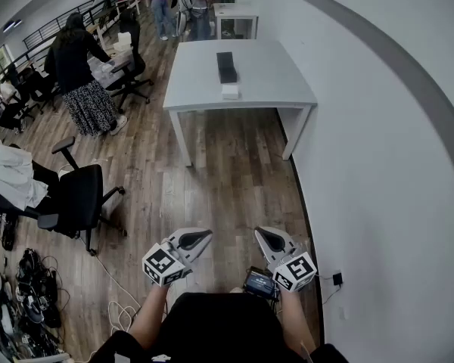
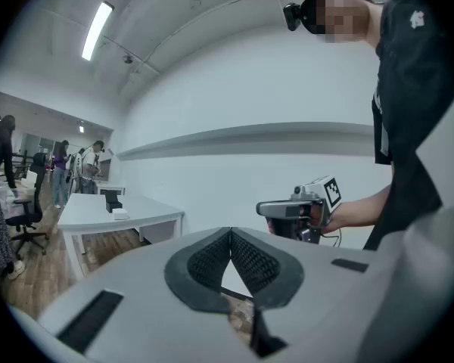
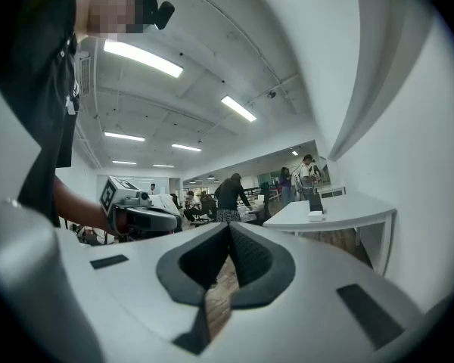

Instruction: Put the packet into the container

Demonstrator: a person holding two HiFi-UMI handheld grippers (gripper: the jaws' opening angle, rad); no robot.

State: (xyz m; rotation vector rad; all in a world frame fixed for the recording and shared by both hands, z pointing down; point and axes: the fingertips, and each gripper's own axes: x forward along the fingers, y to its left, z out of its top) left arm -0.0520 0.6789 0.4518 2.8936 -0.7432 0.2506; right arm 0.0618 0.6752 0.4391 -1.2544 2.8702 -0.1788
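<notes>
Far ahead stands a white table (image 1: 266,89), and on it are a tall black container (image 1: 226,66) and a small white packet (image 1: 230,91) just in front of it. My left gripper (image 1: 203,236) and right gripper (image 1: 262,236) are held close to my body over the wooden floor, well short of the table. Both are shut with nothing between the pads. In the left gripper view the jaws (image 2: 231,238) meet, and the table (image 2: 91,212), container (image 2: 112,200) and packet (image 2: 120,213) show small at the left. The right gripper view has its jaws (image 3: 228,234) closed, with the container (image 3: 315,201) and packet (image 3: 315,215) on the table (image 3: 340,209).
A white curved wall (image 1: 393,165) runs along the right. A black office chair (image 1: 79,199) with white cloth stands at the left, with cables and shoes (image 1: 30,293) on the floor. A person in black (image 1: 79,66) and more chairs and desks are at the far left.
</notes>
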